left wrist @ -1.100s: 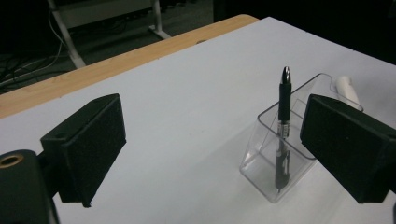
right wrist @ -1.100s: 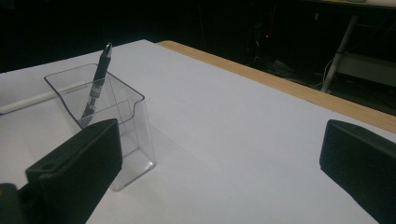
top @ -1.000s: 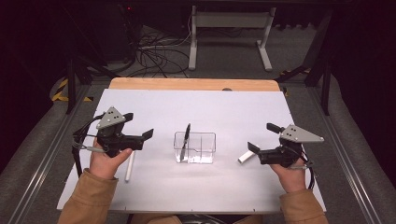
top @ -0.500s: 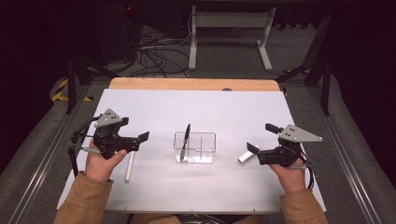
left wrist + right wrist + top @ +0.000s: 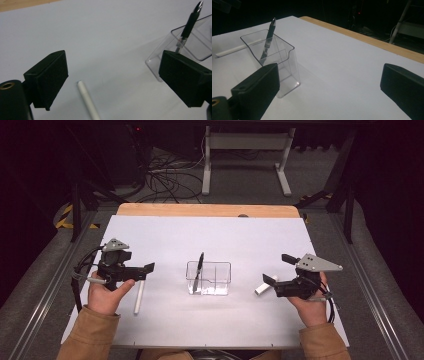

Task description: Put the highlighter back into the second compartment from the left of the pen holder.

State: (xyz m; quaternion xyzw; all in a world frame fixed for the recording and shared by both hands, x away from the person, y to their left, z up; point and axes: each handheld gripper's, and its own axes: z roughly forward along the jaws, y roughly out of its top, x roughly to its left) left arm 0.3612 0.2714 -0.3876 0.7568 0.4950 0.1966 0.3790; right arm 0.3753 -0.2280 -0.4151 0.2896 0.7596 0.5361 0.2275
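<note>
High view has me at the near edge of the white table (image 5: 210, 240), a claw in each hand and a clear plastic pen holder with inner dividers (image 5: 209, 278) standing upright in the middle between them. One slim black pen with a silvery tip (image 5: 198, 271) stands in the holder's left compartment, leaning against its wall with its top poking above the rim. That, I judge, is the part of the job already done: one piece put away.

Two pieces lie out on the table. A long white stick-like pen (image 5: 138, 296) lies flat just right of my left gripper (image 5: 148, 268), running near to far. A short white cylinder, perhaps a cap or a stub of marker (image 5: 261, 287), lies just left of my right gripper (image 5: 270, 281), between it and the holder. I can't tell what it is exactly.

Left gripper view shows my jaws spread wide with nothing between them, the white pen (image 5: 88, 101) lying on the table below the gap and untouched, the holder (image 5: 185, 47) off to the right. Right gripper view shows the other pair of jaws equally wide apart and empty, aimed past the holder (image 5: 274, 60) across bare table, with the black pen (image 5: 268, 38) rising from it.

So, by my reckoning, roughly a third is done. Left to do: close on the white pen, lift it, drop it upright into the holder, then do the same for the short piece on the right.
</note>
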